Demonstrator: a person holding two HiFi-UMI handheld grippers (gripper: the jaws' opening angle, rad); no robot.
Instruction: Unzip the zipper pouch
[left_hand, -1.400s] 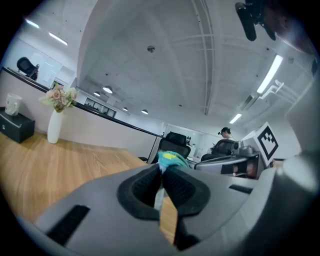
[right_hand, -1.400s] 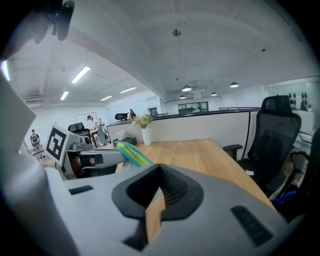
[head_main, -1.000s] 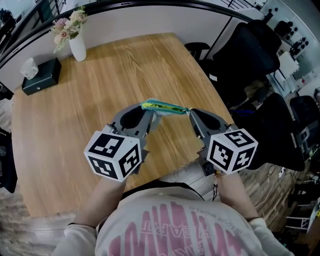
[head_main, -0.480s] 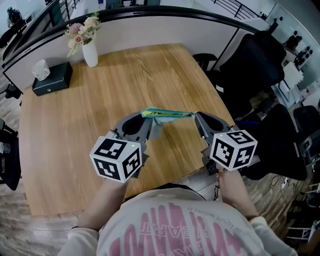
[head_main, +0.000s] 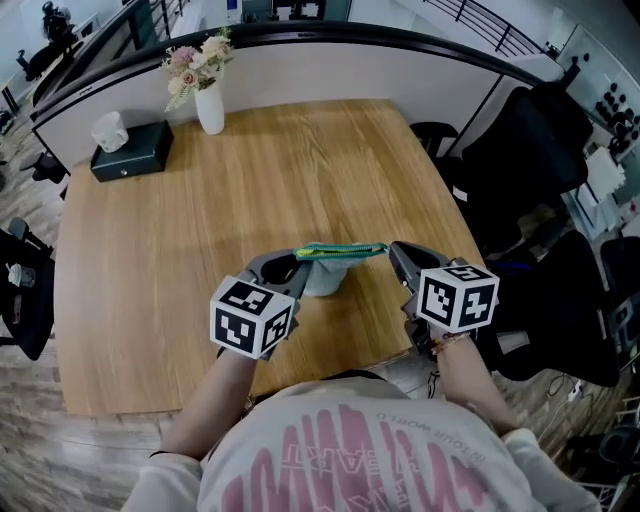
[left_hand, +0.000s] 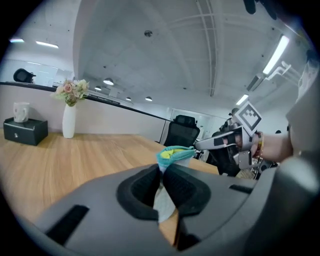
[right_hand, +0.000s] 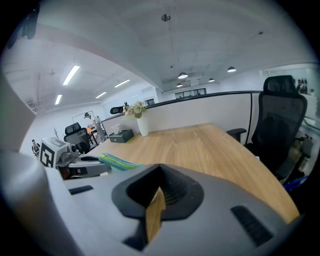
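The zipper pouch (head_main: 326, 276) has a pale blue body and a teal-and-yellow zipper edge (head_main: 340, 250). It hangs above the wooden table (head_main: 150, 260), stretched level between my two grippers. My left gripper (head_main: 300, 262) pinches the pouch's left end. In the left gripper view the pale fabric (left_hand: 163, 197) sits between the pads, and those jaws are opening slightly. My right gripper (head_main: 392, 250) is shut at the zipper's right end, where the pull is hidden. In the right gripper view the zipper edge (right_hand: 118, 161) runs left from the shut jaws.
A white vase of flowers (head_main: 209, 104) and a black tissue box (head_main: 131, 160) stand at the table's far left. Black office chairs (head_main: 540, 130) crowd the right side. The table's near edge lies just under the grippers.
Both grippers and the pouch sit lower and look smaller in the head view. The zipper edge, earlier sloping down to the right, now runs level between them.
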